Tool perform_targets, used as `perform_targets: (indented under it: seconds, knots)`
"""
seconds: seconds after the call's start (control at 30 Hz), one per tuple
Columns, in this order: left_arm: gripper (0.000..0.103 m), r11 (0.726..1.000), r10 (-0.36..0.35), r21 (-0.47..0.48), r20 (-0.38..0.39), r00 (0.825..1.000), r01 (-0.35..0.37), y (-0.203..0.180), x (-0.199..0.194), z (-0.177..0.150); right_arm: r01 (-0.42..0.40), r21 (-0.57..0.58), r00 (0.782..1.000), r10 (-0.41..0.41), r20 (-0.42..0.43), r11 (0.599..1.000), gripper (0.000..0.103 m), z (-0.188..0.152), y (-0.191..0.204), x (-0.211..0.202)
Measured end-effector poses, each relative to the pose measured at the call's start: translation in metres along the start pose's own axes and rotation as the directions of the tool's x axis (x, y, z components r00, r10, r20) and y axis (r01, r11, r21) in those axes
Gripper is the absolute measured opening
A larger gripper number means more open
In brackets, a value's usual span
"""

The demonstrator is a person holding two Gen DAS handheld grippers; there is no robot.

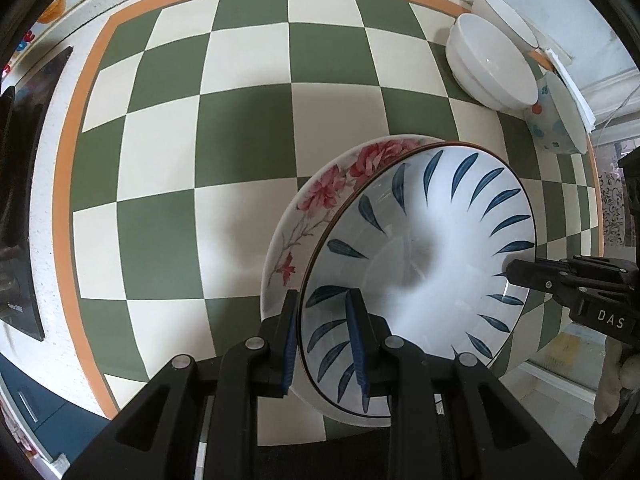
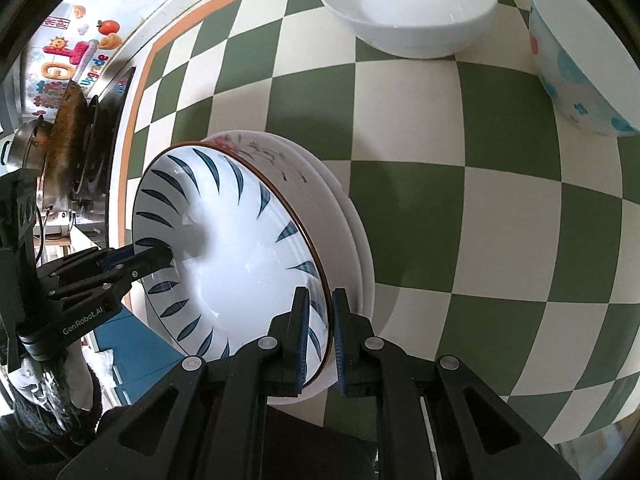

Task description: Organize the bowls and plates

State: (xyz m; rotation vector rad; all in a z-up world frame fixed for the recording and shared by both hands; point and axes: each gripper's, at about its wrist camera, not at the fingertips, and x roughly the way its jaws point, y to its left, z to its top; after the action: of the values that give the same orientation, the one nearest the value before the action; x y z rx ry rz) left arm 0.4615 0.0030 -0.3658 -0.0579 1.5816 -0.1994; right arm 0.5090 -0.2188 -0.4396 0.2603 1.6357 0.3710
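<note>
Left gripper (image 1: 326,344): I keep jaws closed on the rim of the blue-leaf white ceramic bowl (image 1: 424,256).
Right gripper (image 2: 320,334): jaws closed on the opposite rim.
Bowl: tilted, just above the pink-flower white plate (image 1: 320,196) on the checkered desk (image 1: 240,120).

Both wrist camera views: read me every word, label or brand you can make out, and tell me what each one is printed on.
"DAS": white letters on the black right gripper body, left wrist view.
"GenRobot.AI": white letters on the black left gripper body, right wrist view.
"Upgrade": seemingly, on the colourful cartoon wall stickers; partly hidden and blurred, so uncertain.
The stickers' other large characters: too blurred to read.
</note>
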Motion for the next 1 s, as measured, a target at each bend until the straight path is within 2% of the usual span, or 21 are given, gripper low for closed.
perform_targets:
  seconds: [0.53,0.77,1.0]
  knots:
    - [0.024,1.0,0.019,-0.024,-0.015,1.0,-0.019,0.001,0.009,0.008,-0.014,0.005,1.0,0.014,-0.011,1.0,0.013,0.005,-0.001,0.009]
    - [0.028,0.999,0.027,-0.038,-0.03,0.999,-0.028,-0.001,0.01,0.005,0.017,0.011,1.0,-0.017,-0.008,1.0,0.02,0.001,0.006,0.008]
    - [0.027,0.998,0.012,-0.063,-0.044,0.999,-0.015,0.004,0.013,0.007,0.014,0.035,1.0,-0.013,-0.011,0.999,0.022,-0.001,0.007,0.007]
